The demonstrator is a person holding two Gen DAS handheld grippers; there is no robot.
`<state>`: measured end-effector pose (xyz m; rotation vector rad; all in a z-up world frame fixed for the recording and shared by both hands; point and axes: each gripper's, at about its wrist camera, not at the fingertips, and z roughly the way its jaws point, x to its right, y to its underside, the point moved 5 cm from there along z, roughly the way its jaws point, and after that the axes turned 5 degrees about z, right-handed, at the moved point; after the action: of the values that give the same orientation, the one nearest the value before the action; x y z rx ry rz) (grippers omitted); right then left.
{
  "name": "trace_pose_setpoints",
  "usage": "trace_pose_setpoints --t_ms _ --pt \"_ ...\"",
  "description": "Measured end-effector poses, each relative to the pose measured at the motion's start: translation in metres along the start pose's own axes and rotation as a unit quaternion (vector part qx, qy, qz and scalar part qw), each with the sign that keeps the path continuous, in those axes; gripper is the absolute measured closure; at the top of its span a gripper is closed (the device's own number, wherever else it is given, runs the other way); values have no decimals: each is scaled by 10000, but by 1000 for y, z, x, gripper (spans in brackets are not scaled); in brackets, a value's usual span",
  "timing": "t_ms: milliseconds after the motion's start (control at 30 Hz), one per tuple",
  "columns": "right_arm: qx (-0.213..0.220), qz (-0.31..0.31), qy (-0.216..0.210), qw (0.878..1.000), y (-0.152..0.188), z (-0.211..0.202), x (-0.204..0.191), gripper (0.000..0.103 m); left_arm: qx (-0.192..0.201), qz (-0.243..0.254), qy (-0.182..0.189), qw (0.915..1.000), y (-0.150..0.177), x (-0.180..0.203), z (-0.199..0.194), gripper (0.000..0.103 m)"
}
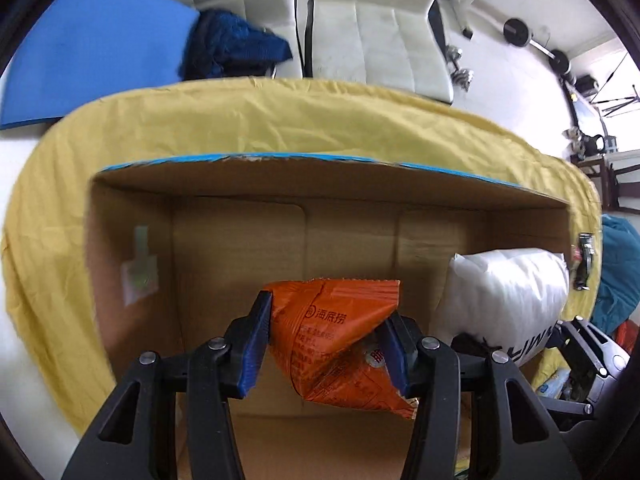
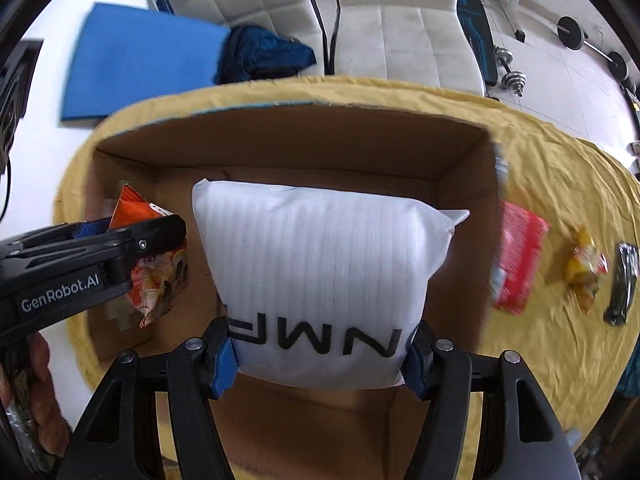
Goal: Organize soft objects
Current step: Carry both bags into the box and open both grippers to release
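An open cardboard box point(image 1: 240, 240) stands on a yellow cloth point(image 1: 240, 128). My left gripper point(image 1: 326, 346) is shut on an orange snack packet point(image 1: 336, 332) and holds it inside the box, over its left half; the packet also shows in the right wrist view point(image 2: 160, 276). My right gripper point(image 2: 320, 364) is shut on a white foam pillow bag point(image 2: 320, 264) with black letters and holds it inside the box point(image 2: 304, 152), right of the packet. The bag also shows in the left wrist view point(image 1: 508, 296).
On the cloth point(image 2: 560, 184) right of the box lie a red packet point(image 2: 518, 256), a yellow snack packet point(image 2: 586, 268) and a dark wrapper point(image 2: 622, 288). Behind the table are white chairs point(image 2: 400, 28), a blue mat point(image 2: 144, 60) and a dark blue cloth point(image 2: 264, 56).
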<state>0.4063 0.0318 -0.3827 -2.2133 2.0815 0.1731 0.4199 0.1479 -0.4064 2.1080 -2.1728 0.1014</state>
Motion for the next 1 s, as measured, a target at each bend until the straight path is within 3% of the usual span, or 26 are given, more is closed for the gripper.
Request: trace_pose_setpoints --t_ms 233,500,867,1000 --pt "-199 16 115 9997 -20 50 3 35 -399 -80 486 9980 -13 -2 47 54" --pt "-398 116 -87 9991 -23 63 5 29 -416 -436 896 9941 -12 -6 43 50" --pt "-312 91 29 9995 -4 39 3 26 206 -300 323 9988 -2 -8 -11 50" --pt "-19 47 142 9999 1 19 -2 17 399 -250 57 9989 6 -10 -25 50"
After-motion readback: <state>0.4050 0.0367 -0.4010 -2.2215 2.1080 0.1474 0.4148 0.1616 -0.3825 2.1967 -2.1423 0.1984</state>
